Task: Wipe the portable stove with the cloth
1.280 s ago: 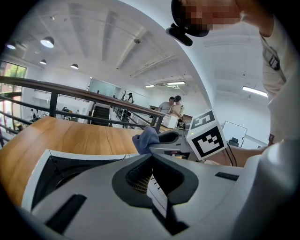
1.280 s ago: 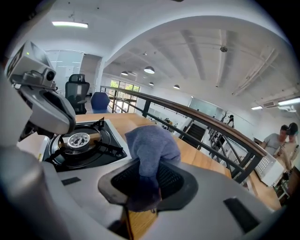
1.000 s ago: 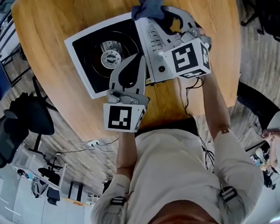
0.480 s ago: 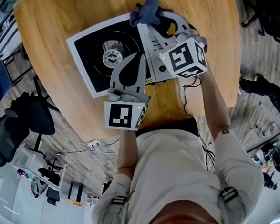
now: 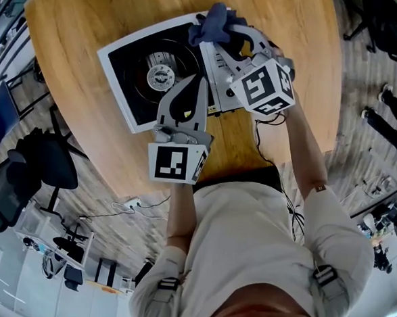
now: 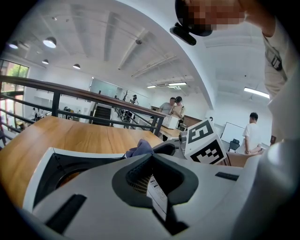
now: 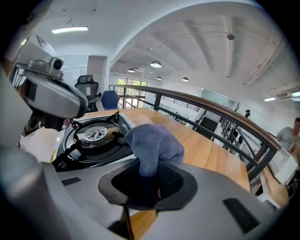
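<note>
The portable stove point(image 5: 128, 48) is white with a black top and a round burner point(image 5: 160, 74), and it sits on the wooden table. A blue cloth point(image 5: 215, 23) is bunched at the stove's far right corner. My right gripper point(image 5: 224, 35) is shut on the cloth point(image 7: 152, 145), and the stove point(image 7: 93, 140) lies just left of it. My left gripper point(image 5: 198, 87) lies shut over the seam between the black top and the silver control panel point(image 5: 221, 78). In the left gripper view, the cloth point(image 6: 139, 149) shows beyond the jaws, with the stove point(image 6: 47, 164) below.
The round wooden table point(image 5: 72, 118) has bare wood to the left and far side of the stove. A cable point(image 5: 264, 142) hangs off the near edge. An office chair point(image 5: 28, 169) stands on the floor at left. People stand far off behind the railing point(image 6: 93, 96).
The right gripper has drawn the cloth slightly nearer along the stove's far right corner. The left gripper has kept its place on the stove.
</note>
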